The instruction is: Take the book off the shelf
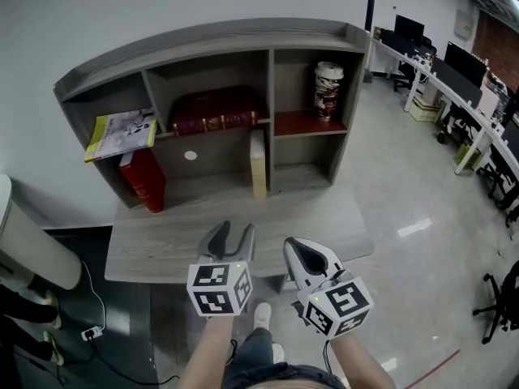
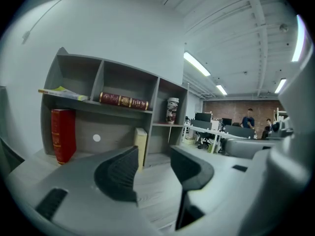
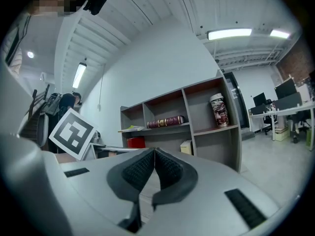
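**Three cameras, one shared shelf unit**

The head view looks steeply down from above the desk (image 1: 162,245). The shelf unit (image 1: 211,37) is at 12 o'clock, and the left gripper (image 1: 235,230) and right gripper (image 1: 292,245) are close at 6 o'clock. The left gripper view sits low over the desk, with the shelf unit near at 9 o'clock. The right gripper view looks level from slightly farther back, with the shelf unit toward 3 o'clock. All three views share that unit.
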`<state>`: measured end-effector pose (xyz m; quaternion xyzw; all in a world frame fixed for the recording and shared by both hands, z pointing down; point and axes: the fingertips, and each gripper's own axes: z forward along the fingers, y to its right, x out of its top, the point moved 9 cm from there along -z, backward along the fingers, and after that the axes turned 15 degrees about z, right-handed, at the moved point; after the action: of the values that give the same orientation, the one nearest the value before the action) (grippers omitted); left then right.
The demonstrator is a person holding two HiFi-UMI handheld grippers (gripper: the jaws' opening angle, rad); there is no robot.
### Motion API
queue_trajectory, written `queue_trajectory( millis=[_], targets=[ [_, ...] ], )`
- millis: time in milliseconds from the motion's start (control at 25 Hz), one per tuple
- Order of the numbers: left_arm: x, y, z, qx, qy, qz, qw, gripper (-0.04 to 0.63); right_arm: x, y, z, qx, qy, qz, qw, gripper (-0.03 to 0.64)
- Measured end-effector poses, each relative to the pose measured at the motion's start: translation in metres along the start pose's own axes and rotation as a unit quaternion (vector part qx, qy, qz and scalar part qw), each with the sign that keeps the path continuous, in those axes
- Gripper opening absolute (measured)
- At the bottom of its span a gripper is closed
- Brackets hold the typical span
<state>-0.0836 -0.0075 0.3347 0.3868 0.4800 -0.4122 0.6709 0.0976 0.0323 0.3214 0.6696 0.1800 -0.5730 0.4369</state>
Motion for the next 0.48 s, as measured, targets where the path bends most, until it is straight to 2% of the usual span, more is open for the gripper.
queue_trajectory(
  millis=[360,480],
  targets=[
    [-0.005,-0.027,0.079,-0.011,-0.025,-0.004,0.9996,0.196,0.003,0.041,0.048,-0.036,-0.003,0.026,0.999,0.009],
    [-0.009,-0.035,0.105,-0.015,-0.035,-0.008,0.9992,0.230,0.006,0.055,0.062,-0.043,0.001,0.034,0.998,0.009]
  ],
)
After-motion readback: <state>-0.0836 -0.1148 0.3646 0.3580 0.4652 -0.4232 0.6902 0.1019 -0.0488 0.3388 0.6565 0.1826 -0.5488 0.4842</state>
